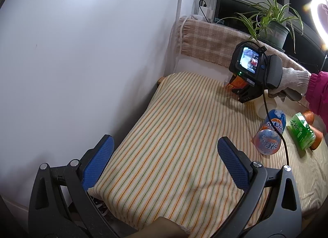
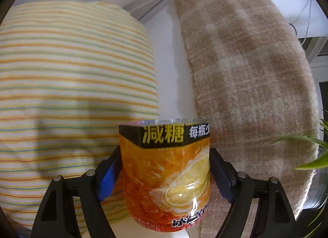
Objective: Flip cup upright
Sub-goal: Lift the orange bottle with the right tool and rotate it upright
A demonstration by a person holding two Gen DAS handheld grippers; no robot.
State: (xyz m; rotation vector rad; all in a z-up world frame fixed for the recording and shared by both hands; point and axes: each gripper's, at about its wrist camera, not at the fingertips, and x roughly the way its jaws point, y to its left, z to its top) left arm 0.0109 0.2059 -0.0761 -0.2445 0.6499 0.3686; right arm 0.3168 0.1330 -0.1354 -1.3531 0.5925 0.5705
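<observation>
Right gripper (image 2: 165, 174) clamped on orange cup (image 2: 166, 176), far right over striped cloth (image 1: 174, 145), just beside blue cups (image 1: 270, 133). Looks mid-flip, so you roll wrist slow, keep squeeze light, set base flat before letting go. Left gripper (image 1: 164, 156) spread wide, holding nothing, near edge.

Open cloth on the left, clutter on the right

We are seeing the striped cloth (image 1: 174, 135) lying bare ahead of the left gripper (image 1: 164, 152), with the wall (image 1: 82, 53) hemming it in close on the left. To the right, two blue cups (image 1: 270, 133), a green cup (image 1: 302, 133), orange cones (image 1: 313, 127) and a dangling cable (image 1: 283, 139) are crowding the way.
</observation>
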